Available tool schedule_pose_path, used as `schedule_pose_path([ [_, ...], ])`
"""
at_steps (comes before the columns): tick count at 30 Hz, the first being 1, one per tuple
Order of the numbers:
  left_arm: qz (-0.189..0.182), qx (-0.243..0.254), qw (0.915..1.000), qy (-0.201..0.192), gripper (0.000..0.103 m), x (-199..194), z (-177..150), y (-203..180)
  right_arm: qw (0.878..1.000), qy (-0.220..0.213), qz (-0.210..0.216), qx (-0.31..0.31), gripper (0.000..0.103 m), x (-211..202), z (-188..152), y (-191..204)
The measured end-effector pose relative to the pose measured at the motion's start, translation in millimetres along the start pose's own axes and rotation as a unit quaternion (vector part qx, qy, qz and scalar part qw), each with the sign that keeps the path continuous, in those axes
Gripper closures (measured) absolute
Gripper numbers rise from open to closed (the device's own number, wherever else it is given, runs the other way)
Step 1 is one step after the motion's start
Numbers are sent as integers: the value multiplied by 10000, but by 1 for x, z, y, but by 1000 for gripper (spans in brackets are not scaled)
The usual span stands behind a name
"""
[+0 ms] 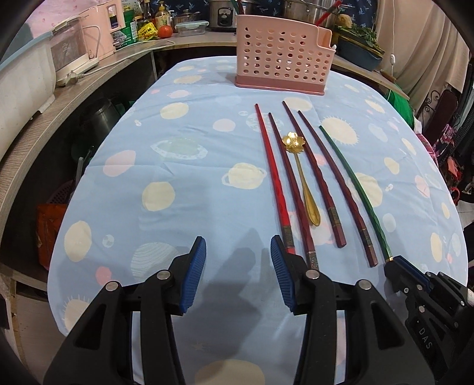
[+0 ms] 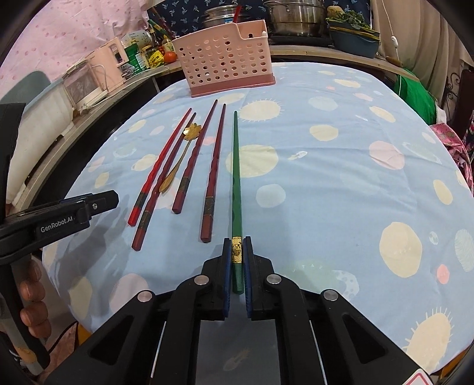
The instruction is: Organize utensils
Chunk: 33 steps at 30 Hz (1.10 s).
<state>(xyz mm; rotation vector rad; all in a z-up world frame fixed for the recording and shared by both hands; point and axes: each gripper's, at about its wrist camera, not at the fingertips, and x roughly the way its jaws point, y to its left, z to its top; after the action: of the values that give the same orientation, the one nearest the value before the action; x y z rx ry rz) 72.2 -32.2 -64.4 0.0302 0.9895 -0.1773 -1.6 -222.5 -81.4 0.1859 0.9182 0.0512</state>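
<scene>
A pink perforated utensil basket (image 1: 283, 56) (image 2: 226, 66) stands at the table's far end. In front of it lie a bright red chopstick (image 1: 274, 180) (image 2: 160, 165), three dark red chopsticks (image 1: 291, 183) (image 2: 213, 174), a gold flower-headed spoon (image 1: 302, 174) (image 2: 177, 160) and a green chopstick (image 1: 352, 189) (image 2: 236, 177). My right gripper (image 2: 237, 245) (image 1: 397, 263) is shut on the green chopstick's near end, low at the cloth. My left gripper (image 1: 238, 245) (image 2: 114, 198) is open and empty, just left of the red chopsticks' near ends.
The table (image 1: 177, 192) has a light blue planet-print cloth. A wooden counter (image 1: 26, 154) curves along the left with appliances, bottles and a tomato (image 1: 165, 31). Pots (image 2: 293, 17) and a bowl of greens (image 2: 352, 35) stand behind the basket.
</scene>
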Motion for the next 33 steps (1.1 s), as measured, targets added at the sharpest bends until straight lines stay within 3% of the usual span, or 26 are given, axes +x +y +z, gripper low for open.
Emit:
schedule_pose_path([
  [12, -357, -49, 9992, 194, 55, 15, -3, -11, 9999, 9, 85, 100, 96, 2, 2, -4],
  [20, -294, -6, 9995, 138, 57, 18, -1, -14, 9999, 8, 87, 99, 96, 2, 2, -3],
  [23, -263, -6, 9996, 116, 65, 18, 0, -13, 9999, 8, 84, 104, 96, 2, 2, -3],
  [29, -282, -27, 9995, 117, 95, 19, 1, -9, 10000, 4, 57, 71, 96, 2, 3, -2],
  [33, -374, -56, 9992, 124, 96, 19, 0, -6, 10000, 1, 55, 77, 96, 1, 3, -2],
])
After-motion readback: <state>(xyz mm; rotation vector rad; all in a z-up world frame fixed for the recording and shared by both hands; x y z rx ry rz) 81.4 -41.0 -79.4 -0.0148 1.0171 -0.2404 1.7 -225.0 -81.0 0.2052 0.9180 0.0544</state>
